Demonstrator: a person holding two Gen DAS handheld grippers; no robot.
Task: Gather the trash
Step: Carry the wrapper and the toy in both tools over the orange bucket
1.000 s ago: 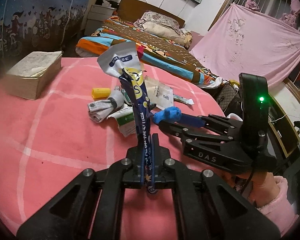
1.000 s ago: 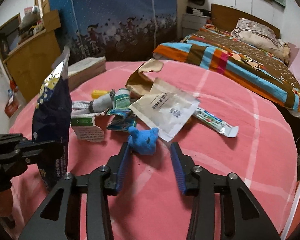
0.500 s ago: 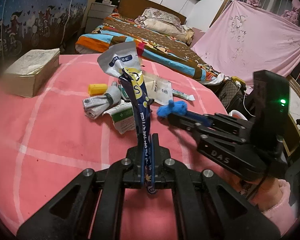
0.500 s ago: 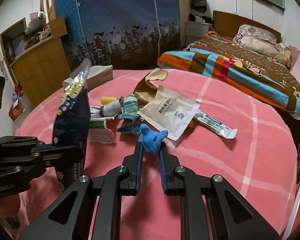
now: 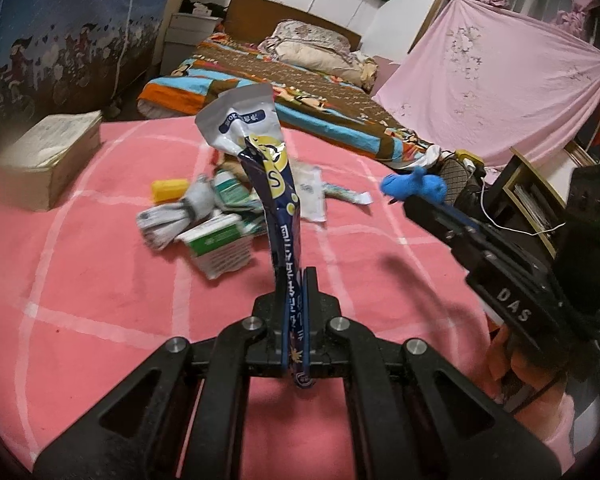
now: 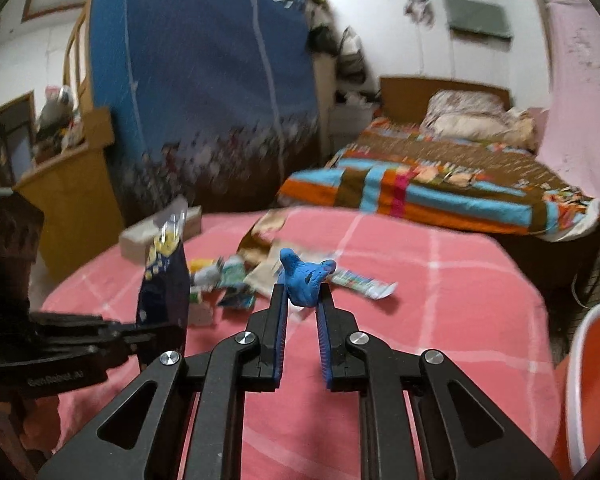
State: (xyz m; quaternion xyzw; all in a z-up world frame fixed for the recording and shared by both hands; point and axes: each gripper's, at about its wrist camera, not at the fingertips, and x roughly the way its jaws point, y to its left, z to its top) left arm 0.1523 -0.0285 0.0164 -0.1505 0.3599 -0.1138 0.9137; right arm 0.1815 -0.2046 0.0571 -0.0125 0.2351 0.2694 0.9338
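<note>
My left gripper (image 5: 294, 280) has its fingers pressed nearly together on a dark blue snack wrapper (image 5: 278, 184), leaving only the width of the foil between the pads. The wrapper stands upright out of the jaws, its torn silver top flaring open above the blue and yellow print. From the right wrist camera I see the same wrapper (image 6: 164, 276) off to the left, pinched at its lower edge, with the bag held clear above the pink checked tablecloth (image 6: 440, 320).

My right gripper (image 6: 303, 300) is clamped on a crumpled blue scrap (image 6: 302, 280), which I take for a wad of soft material, though I cannot tell what it is made of. The fingers are only partly drawn in: a clear gap shows between the blue pads (image 6: 281, 344) further back, and the scrap is caught just at the tips, bulging above them. In the left wrist view the scrap (image 5: 414, 186) hangs in the air to the right, lifted off the cloth.

The rest of the trash lies in a heap at the middle of the table: a yellow cap (image 5: 170, 190), a rolled paper bundle (image 5: 176, 222), a green and white carton (image 5: 220, 250), a white sachet (image 5: 312, 196) and a flattened tube (image 6: 360, 282). A thick book (image 5: 46, 158) sits apart at the far left. An orange bin with a white rim (image 6: 592, 384) stands just beside the table's right edge.
</note>
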